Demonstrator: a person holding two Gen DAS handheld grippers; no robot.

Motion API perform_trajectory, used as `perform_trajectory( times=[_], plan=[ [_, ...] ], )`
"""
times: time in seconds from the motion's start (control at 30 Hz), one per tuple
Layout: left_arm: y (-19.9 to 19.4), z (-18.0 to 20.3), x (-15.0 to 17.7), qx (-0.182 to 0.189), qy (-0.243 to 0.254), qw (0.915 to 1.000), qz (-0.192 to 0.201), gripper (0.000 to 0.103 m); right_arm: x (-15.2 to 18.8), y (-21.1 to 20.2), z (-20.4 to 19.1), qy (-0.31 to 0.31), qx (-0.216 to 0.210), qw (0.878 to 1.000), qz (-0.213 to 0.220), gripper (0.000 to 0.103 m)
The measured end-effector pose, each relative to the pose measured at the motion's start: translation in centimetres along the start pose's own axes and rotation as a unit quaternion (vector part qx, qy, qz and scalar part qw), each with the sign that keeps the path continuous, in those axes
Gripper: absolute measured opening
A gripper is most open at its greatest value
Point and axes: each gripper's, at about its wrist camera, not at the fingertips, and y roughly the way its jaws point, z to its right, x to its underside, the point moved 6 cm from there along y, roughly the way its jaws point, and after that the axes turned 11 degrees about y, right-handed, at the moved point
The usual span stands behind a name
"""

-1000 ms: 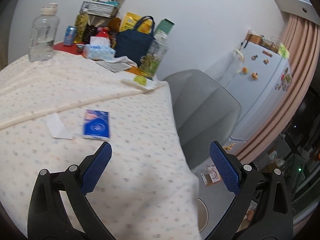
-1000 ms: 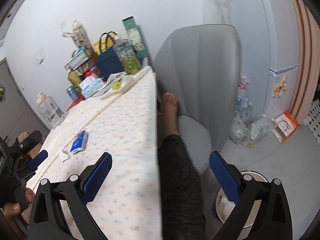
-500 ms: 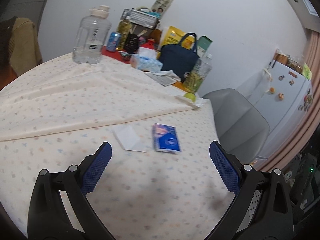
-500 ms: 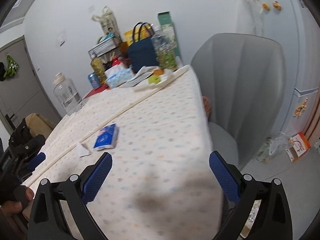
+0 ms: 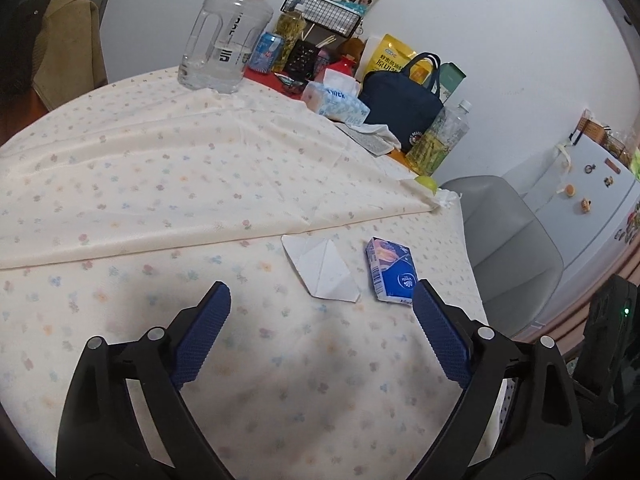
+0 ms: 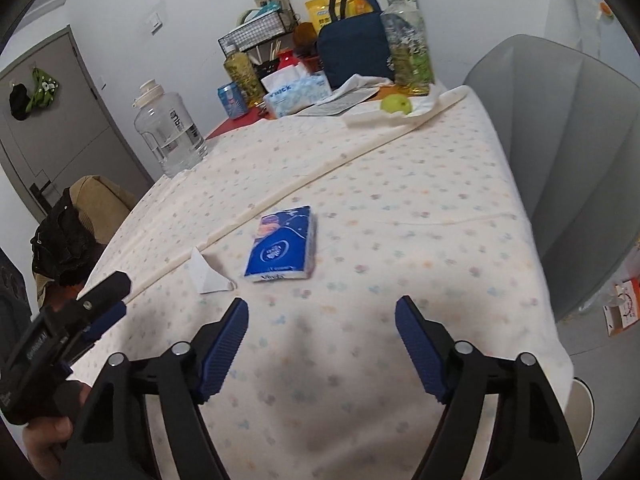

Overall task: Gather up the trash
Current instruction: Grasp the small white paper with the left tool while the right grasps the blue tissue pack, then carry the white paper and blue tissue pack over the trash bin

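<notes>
The left claw (image 5: 320, 312) hangs over the desk (image 5: 168, 184) with its 2 blue pads apart and nothing between them; its jaws have just been closing a little. The right claw (image 6: 322, 322) also stands apart over the floral cloth, empty, and its jaws have just been closing more markedly.

2 pieces of trash lie flat on the cloth ahead of both claws. The blue tissue pack (image 5: 391, 272) sits near the desk's right edge in the left view, just beyond the left claw's right pad. The white paper (image 5: 320, 268), folded with creases, lies just beside the pack on its left, the 2 apart. In the right view the pack (image 6: 283, 245) lies ahead of the right claw and the paper (image 6: 208, 274) sits to its left, next to a fold in the cloth.

At the far end of the desk stand a clear jug (image 5: 226, 36), a can (image 5: 267, 51), a tissue box (image 5: 336, 100), a navy bag (image 5: 402, 112) and a bottle (image 5: 438, 140). A green fruit (image 6: 395, 104) rests near the bottle. A grey chair (image 6: 572, 152) stands beside the desk.
</notes>
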Motion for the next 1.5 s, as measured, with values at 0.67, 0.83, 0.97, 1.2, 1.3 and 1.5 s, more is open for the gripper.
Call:
perform_trajectory(
  times=[0.67,0.83,0.97,1.2,1.3,1.5],
  plan=[
    [7.1,0.4,-0.5,0.025,-0.008,0.9989,-0.038,0.06,-1.3,7.4,-1.9,-0.008,-0.008,0.999,-0.045,0.035],
    [7.8,0.2,-0.3,0.031,-0.013,0.9977,-0.058,0.019,-1.2,7.2,-1.7,-0.008,-0.005,0.999,-0.042,0.018],
    [7.5,0.5,-0.3,0.04,-0.003,0.9977,-0.054,0.008,-1.0,5.8,-2.0,-0.01,-0.009,0.999,-0.033,0.014],
    [5.5,0.6,0.4,0.055,-0.012,0.9972,-0.05,0.006,-0.1,2.6,-1.3,0.009,-0.013,1.0,-0.02,0.014],
    [4.4,0.7,0.5,0.049,-0.014,0.9977,-0.045,0.006,0.4,1.2,-0.8,0.019,-0.021,1.0,-0.014,0.014],
    [1.8,1.7,0.3,0.048,-0.013,0.9984,-0.028,0.006,1.2,-0.9,0.0,0.019,-0.023,1.0,-0.01,0.014]
  ],
)
